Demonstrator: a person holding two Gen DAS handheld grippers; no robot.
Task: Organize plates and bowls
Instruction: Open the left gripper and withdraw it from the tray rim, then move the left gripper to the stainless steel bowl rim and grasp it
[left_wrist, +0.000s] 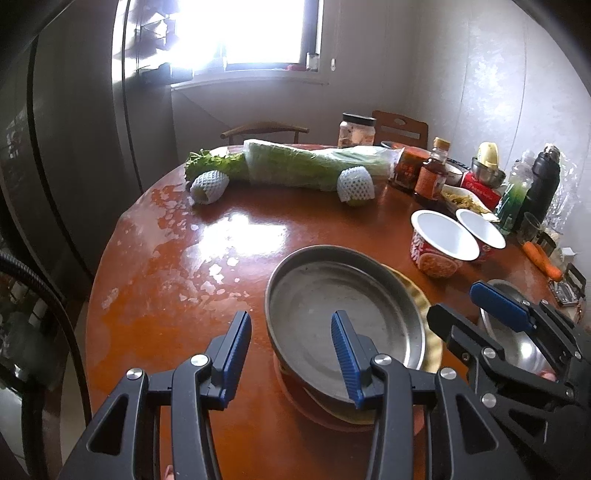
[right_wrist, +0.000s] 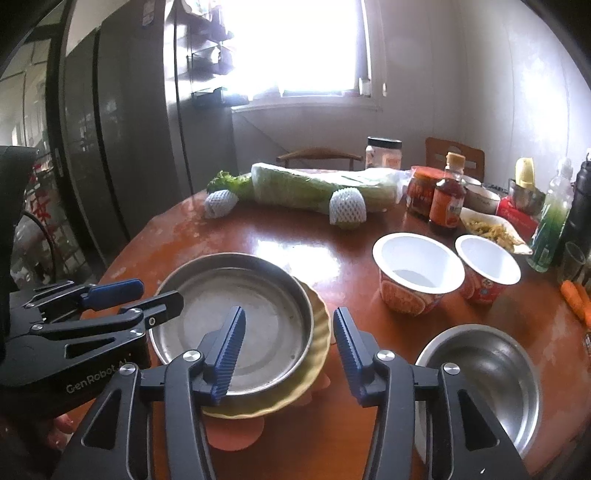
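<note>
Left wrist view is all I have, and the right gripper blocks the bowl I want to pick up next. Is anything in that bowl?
Observer: No. The right wrist view shows the steel bowl whole and empty.
Operator: Is the right gripper holding anything?
Observer: No. The right gripper is open with nothing gripped; the yellow plate shows its rim in the gap.
Operator: Does the near cup hold anything?
Observer: No. From here the near cup is bare white down to its bottom.
</note>
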